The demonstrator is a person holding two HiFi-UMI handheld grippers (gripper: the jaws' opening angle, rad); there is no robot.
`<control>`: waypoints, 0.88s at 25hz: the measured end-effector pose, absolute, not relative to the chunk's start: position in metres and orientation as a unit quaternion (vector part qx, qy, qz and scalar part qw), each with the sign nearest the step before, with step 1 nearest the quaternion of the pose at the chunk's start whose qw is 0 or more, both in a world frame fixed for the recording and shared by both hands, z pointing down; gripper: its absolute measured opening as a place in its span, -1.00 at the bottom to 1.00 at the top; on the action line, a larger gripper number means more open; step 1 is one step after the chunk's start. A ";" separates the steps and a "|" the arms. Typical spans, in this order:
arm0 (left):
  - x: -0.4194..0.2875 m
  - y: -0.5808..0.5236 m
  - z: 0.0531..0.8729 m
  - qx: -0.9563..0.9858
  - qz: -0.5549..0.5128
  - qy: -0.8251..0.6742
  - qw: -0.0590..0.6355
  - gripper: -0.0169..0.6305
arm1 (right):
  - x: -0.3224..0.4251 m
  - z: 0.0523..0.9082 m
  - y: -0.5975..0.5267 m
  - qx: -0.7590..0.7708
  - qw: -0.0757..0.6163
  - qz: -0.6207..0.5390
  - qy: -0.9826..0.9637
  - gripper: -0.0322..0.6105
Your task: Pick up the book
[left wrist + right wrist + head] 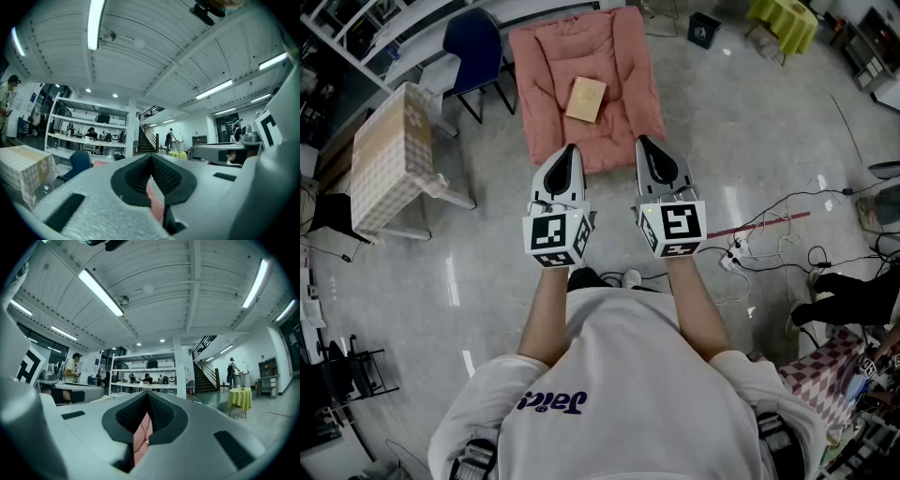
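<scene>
While the person stands with both arms stretched forward, the left gripper (570,150) and the right gripper (641,141) are held level, side by side and a little apart. Each gripper view shows its dark ribbed pads meeting at the tip, so both pairs of jaws are closed together with nothing between them.

The book (586,98), tan and closed, lies flat near the middle of a pink cushion (623,56) spread on the grey floor (441,281). It sits ahead of the two grippers, roughly between their lines, and neither one touches it. In the head view the jaw tips overlap the cushion's near edge, and a strip of pink shows below the jaws in both gripper views.

To the left of the cushion stands a table with a checked cloth (389,159), and a blue chair (473,42) stands beyond it. A small table with a yellow cloth (783,21) is far off to the right. Cables and a power strip (731,261) lie on the floor at the person's right.
</scene>
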State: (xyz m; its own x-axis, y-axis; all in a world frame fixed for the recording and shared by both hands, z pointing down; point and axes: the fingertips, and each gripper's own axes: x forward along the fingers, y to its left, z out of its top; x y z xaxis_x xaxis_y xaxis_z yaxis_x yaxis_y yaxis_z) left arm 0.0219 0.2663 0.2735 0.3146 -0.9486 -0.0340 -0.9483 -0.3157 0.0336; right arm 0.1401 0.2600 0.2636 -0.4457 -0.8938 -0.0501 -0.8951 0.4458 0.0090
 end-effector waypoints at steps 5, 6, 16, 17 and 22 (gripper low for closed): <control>0.027 0.267 0.280 0.813 -0.023 -0.581 0.014 -0.91 | 0.143 0.269 0.262 -0.525 0.020 0.013 0.851 -0.87; 0.026 0.266 0.281 0.813 -0.022 -0.582 0.015 -0.91 | 0.142 0.270 0.261 -0.523 0.020 0.013 0.852 -0.87; 0.013 0.227 0.293 0.810 -0.017 -0.585 0.033 -0.91 | 0.119 0.281 0.226 -0.491 0.034 -0.015 0.870 -0.87; 0.010 0.218 0.296 0.810 -0.017 -0.585 0.035 -0.91 | 0.115 0.282 0.219 -0.485 0.038 -0.018 0.873 -0.87; -0.005 0.162 0.299 0.814 -0.021 -0.580 0.035 -0.91 | 0.096 0.281 0.170 -0.488 0.037 -0.013 0.872 -0.87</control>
